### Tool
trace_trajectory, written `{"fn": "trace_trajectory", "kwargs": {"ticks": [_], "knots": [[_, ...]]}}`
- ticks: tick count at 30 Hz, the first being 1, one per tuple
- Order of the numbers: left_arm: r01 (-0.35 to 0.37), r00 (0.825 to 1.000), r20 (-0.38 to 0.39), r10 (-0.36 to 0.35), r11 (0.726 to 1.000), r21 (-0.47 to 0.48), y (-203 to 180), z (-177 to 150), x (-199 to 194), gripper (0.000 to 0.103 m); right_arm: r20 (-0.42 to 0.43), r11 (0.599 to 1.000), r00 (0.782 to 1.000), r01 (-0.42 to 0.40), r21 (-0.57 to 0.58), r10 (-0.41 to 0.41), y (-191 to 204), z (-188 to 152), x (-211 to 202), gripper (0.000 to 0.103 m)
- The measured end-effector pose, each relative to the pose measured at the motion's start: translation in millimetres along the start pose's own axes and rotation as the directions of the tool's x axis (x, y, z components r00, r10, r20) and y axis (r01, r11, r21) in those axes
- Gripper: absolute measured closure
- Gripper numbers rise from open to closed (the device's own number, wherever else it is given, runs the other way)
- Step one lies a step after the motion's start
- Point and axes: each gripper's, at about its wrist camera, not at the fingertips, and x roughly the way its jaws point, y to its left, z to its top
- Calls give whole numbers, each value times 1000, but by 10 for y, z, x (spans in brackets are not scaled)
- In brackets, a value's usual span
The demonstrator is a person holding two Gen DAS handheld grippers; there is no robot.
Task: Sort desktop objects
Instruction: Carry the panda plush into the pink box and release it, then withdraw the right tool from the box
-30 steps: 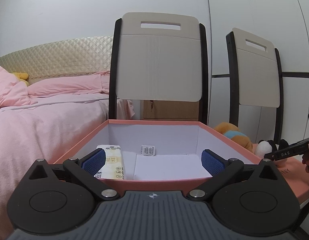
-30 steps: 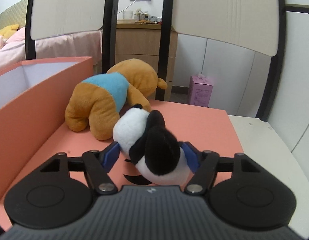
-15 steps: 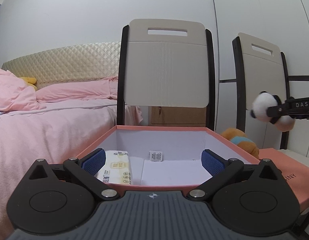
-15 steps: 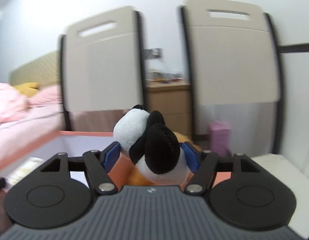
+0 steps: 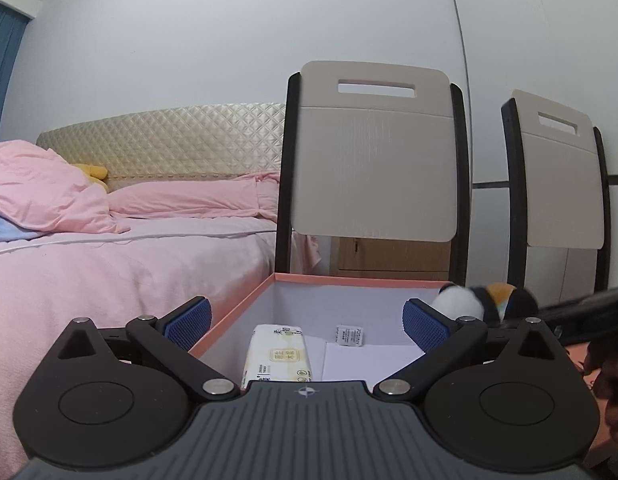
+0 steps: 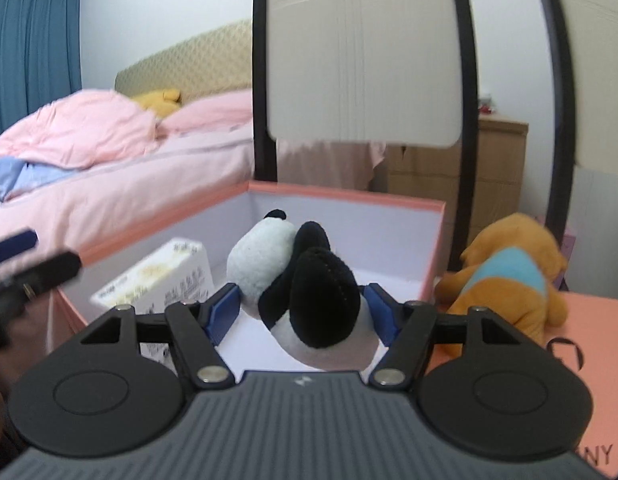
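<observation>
My right gripper (image 6: 303,312) is shut on a black-and-white panda plush (image 6: 301,284) and holds it over the open pink box (image 6: 349,194). In the left wrist view the panda (image 5: 461,304) shows at the box's right wall. My left gripper (image 5: 307,322) is open and empty, at the near end of the box (image 5: 349,278). A pack of tissues (image 5: 279,354) and a small white sachet (image 5: 349,336) lie inside. The tissue pack also shows in the right wrist view (image 6: 165,276). An orange plush dog with a blue shirt (image 6: 509,276) lies right of the box.
The dog rests on a flat pink lid (image 6: 589,344). Two chair backs (image 5: 373,160) stand behind the box. A bed with pink bedding (image 5: 109,248) fills the left. A wooden cabinet (image 6: 497,168) stands behind the chairs.
My right gripper has lifted the panda off the pink lid and carried it left, over the box. My left gripper stayed open and shifted slightly at the box's near end.
</observation>
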Motion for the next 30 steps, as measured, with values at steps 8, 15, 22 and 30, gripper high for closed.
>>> {"fn": "trace_trajectory", "kwargs": {"ticks": [8, 15, 22, 30], "knots": [[-5, 1000, -9, 5, 1000, -2, 3, 5, 10, 0, 0, 1000, 1000, 0, -4, 0, -3, -57, 32, 29], [9, 1000, -2, -9, 1000, 21, -73, -18, -20, 0, 83, 999, 996, 42, 8, -43, -46, -32, -202, 0], [25, 1000, -1, -25, 999, 42, -141, -36, -45, 0, 136, 993, 984, 110, 37, -114, -101, -30, -513, 0], [51, 999, -11, -50, 998, 31, -184, -38, -65, 0, 189, 977, 961, 181, 113, -200, -149, -150, -925, 0]]}}
